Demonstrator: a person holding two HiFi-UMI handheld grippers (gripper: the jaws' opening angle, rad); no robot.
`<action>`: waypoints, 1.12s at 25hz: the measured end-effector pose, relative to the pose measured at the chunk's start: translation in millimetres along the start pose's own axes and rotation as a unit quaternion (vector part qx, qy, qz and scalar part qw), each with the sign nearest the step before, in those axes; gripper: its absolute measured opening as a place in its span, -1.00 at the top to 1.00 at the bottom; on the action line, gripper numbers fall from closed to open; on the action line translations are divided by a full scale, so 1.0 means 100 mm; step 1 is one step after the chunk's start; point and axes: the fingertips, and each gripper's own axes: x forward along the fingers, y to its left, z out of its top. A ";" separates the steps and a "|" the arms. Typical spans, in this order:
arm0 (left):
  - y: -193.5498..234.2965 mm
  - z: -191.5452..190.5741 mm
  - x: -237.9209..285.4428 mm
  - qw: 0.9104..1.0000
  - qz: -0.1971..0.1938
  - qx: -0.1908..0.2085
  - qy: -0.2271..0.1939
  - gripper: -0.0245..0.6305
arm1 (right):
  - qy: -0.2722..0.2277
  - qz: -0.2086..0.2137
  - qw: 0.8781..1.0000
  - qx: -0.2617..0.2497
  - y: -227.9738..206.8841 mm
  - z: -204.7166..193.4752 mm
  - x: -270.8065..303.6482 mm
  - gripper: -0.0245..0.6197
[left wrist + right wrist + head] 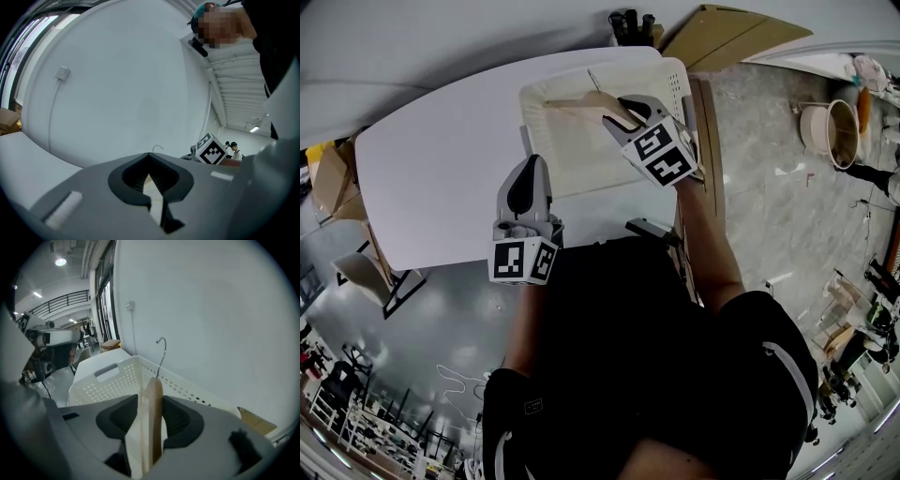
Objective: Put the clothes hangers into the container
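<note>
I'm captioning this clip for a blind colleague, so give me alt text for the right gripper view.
A wooden clothes hanger stands on edge between the right gripper's open jaws, its metal hook rising in front of a white wall. Just beyond it sits a white perforated basket; windows show at left.

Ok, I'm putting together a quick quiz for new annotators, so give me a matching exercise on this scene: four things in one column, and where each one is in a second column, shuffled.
Things
1. wooden hanger
2. white basket
3. left gripper
4. right gripper

Places
A. stands at the far right end of the table
B. over the table, short of the basket, nothing between its jaws
C. held over the basket
D. sits between two jaws

Pairs: 1-D, 2-A, 3-B, 4-C
</note>
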 end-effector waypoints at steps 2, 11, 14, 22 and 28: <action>-0.01 -0.01 0.00 1.000 0.000 0.000 0.002 0.91 | 0.005 -0.003 1.000 -0.006 -0.04 -0.01 0.02 0.39; -0.02 -0.02 0.02 1.000 0.003 0.000 0.004 0.91 | 0.026 -0.015 1.000 -0.008 -0.22 -0.09 0.08 0.37; -0.03 -0.03 0.04 1.000 0.003 0.000 0.004 0.91 | 0.032 -0.021 0.999 -0.018 -0.28 -0.12 0.09 0.37; -0.02 -0.03 0.05 1.000 0.004 0.000 0.007 0.91 | 0.040 -0.025 0.999 -0.010 -0.40 -0.17 0.13 0.36; -0.01 -0.02 0.05 1.000 0.003 0.000 0.009 0.91 | 0.041 -0.027 0.999 0.007 -0.44 -0.19 0.16 0.35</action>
